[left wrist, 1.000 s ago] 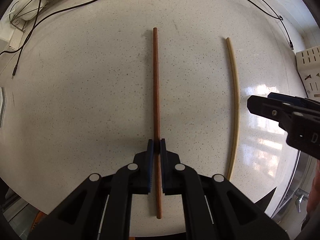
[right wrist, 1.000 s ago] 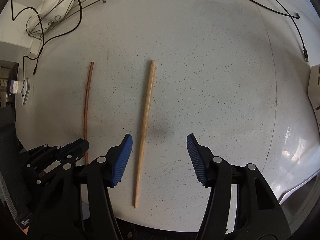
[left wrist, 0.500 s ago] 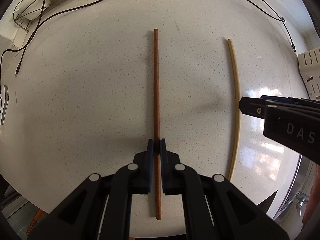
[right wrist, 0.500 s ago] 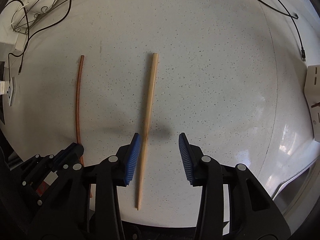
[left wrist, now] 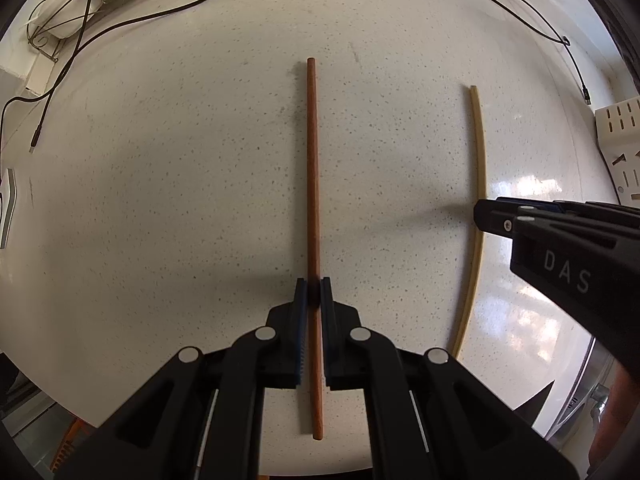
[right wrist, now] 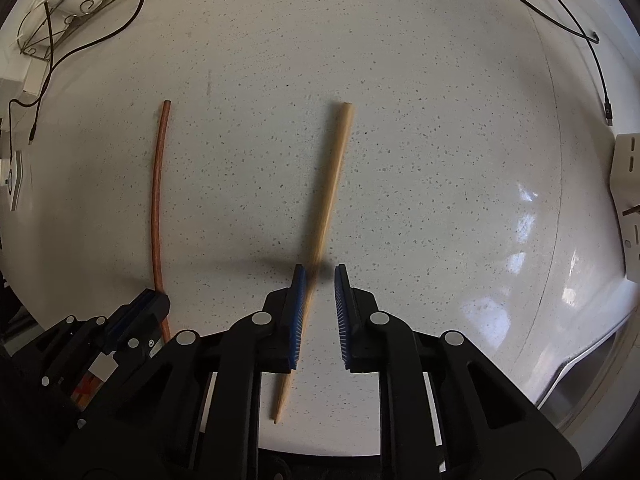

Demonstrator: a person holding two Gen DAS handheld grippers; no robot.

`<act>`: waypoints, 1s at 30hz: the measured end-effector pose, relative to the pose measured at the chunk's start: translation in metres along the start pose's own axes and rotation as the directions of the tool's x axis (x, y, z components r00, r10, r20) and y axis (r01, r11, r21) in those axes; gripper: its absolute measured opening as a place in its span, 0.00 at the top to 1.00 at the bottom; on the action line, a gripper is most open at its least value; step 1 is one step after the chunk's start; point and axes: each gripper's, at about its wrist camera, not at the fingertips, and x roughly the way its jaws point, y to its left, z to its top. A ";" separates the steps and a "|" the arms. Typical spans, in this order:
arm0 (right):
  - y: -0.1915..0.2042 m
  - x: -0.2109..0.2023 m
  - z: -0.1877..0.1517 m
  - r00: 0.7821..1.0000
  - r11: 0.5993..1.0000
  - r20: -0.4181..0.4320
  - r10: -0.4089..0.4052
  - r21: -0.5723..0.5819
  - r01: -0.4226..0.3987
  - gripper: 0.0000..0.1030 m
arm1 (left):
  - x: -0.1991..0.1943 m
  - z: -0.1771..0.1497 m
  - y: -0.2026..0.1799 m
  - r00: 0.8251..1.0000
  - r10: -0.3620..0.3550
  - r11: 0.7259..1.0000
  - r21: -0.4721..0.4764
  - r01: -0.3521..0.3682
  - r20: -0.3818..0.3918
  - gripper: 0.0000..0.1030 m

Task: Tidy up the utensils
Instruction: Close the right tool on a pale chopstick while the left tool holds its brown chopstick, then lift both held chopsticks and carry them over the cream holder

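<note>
Jaws of L gripper (left wrist: pixel 314 292) are closed tight on the brown stick (left wrist: pixel 313 160), blue pads pressing it from both sides, no gap. Grip sits nearer the stick's near end than its far end. The stick runs straight away from the cam, low along the table (right wrist: pixel 440 160); can't tell if it's touching the top or just off it.

Jaws of R gripper (right wrist: pixel 320 276) have just been closing and now stand only a narrow way apart, w/ the pale stick (right wrist: pixel 334 184) between them. The stick lies against the left pad; the right pad is clear of it, gap visible, so no grip yet. The stick is blurred right at the pads. Its thick end is far, its thin tip near, poking out below the jaws, and it slants w/ the far end leaning right.

Both grippers point down at the table. In the L view the pale stick lies to the right of the brown one, roughly parallel and well apart, and the R gripper comes in from the right edge w/ its tip at that stick, about mid-length. In the R view the L gripper is at lower left, on the brown stick.

Other stuff: wire rack (left wrist: pixel 80 4) at far left, a dark cable (left wrist: pixel 520 8) at far right, a white slotted tray (left wrist: pixel 618 140) at the right edge.
</note>
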 end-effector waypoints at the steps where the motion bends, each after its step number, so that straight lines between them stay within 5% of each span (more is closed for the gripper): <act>1: 0.001 0.000 -0.001 1.000 1.000 0.004 0.002 -0.005 -0.002 0.92 | 0.001 0.000 0.000 1.000 -0.002 1.000 0.000 0.002 -0.001 0.94; 14: -0.045 -0.009 0.001 0.999 0.997 -0.006 0.038 -0.064 -0.038 0.94 | 0.003 0.005 -0.003 1.000 0.005 1.000 0.010 -0.005 -0.006 0.94; 30: -0.048 -0.004 0.008 0.999 0.996 -0.018 0.033 -0.080 -0.034 0.94 | 0.004 0.013 -0.005 1.000 0.014 1.000 0.023 -0.013 -0.018 0.94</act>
